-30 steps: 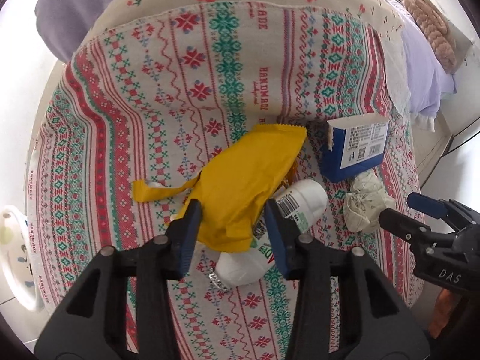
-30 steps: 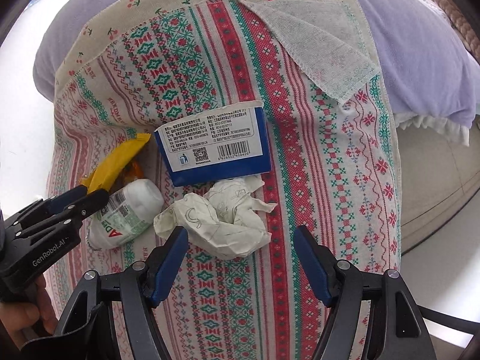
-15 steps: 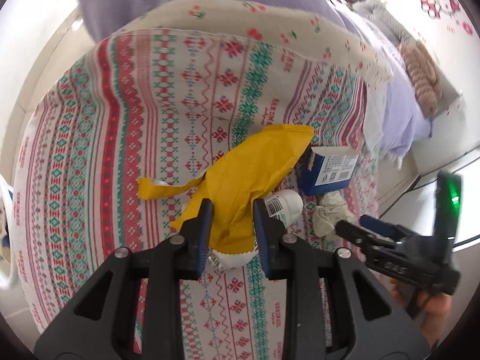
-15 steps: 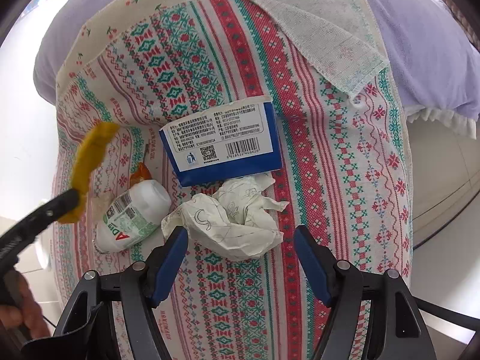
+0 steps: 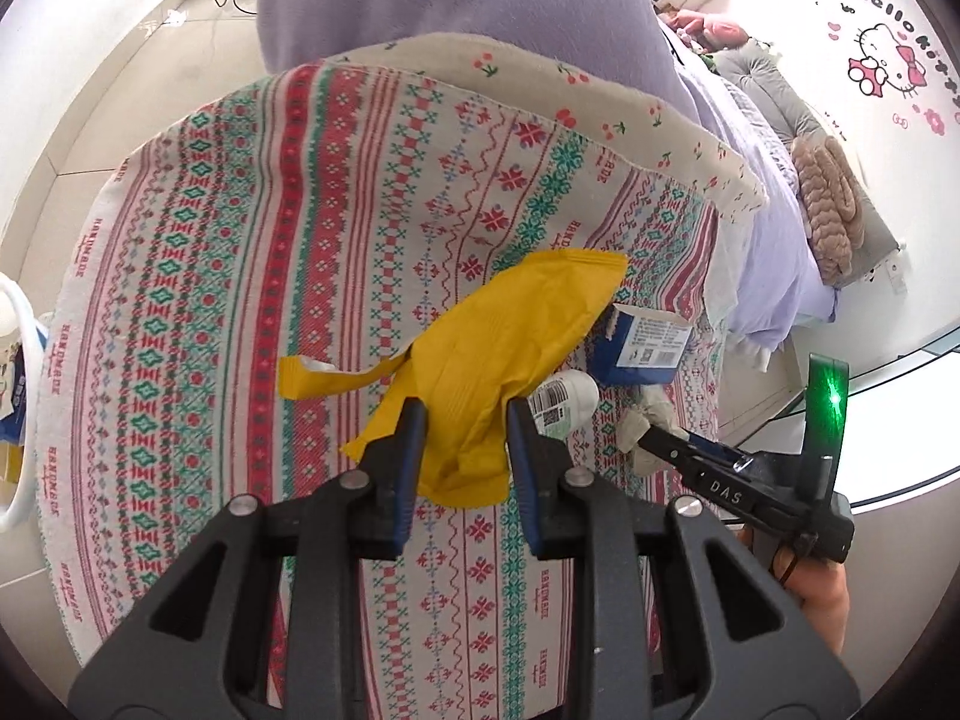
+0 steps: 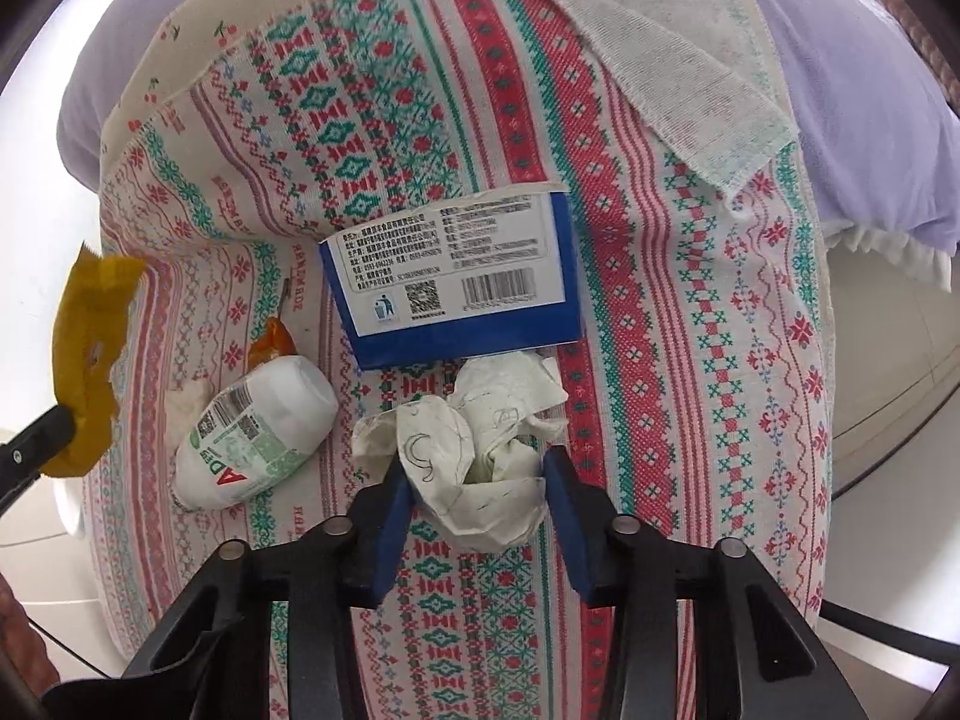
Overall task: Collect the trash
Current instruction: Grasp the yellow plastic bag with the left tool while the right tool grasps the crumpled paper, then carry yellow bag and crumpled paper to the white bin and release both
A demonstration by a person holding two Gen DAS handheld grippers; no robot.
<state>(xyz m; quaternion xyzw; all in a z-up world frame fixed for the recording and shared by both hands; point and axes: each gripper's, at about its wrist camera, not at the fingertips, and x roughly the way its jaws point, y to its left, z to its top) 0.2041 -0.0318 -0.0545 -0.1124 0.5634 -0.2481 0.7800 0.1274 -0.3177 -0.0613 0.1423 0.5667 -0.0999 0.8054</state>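
The yellow wrapper hangs pinched in the left claw, lifted clear of the cloth, its crinkled foil body fanning up toward one o'clock and a torn strip trailing out to nine o'clock. The right claw has just been closing and now squeezes the crumpled paper wad between its blue pads, the wad bulging out toward twelve o'clock (soft, creased, with faint pen marks). Just beyond the wad, touching it, lies a flat blue and white carton with a barcode label. At ten o'clock from the wad a small white plastic bottle lies on its side, an orange scrap at its far end. Everything rests on a woven cloth striped red, green and white, draped over a lavender bed.
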